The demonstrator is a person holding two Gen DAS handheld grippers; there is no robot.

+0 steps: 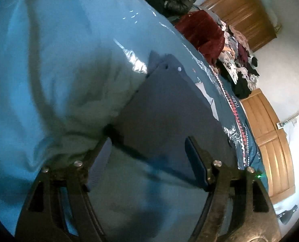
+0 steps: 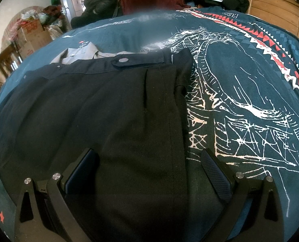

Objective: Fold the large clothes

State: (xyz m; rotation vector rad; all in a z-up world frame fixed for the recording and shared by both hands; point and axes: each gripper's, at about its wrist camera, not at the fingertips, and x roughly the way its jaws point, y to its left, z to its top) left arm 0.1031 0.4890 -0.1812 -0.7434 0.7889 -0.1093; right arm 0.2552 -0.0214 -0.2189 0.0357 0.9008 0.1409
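L hand-held gripper point(image 1: 149, 157) wide open, empty; R hand-held gripper point(image 2: 149, 171) open over dark trousers point(image 2: 109, 104)

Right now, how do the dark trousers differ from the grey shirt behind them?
The trousers are almost black; the shirt is pale grey. The trousers lie in full view, with a silver button on the waistband; the shirt is mostly hidden behind them, only its collar part showing. The trousers reach between the open right claw; the shirt lies farther off. Both rest on the teal bedspread.
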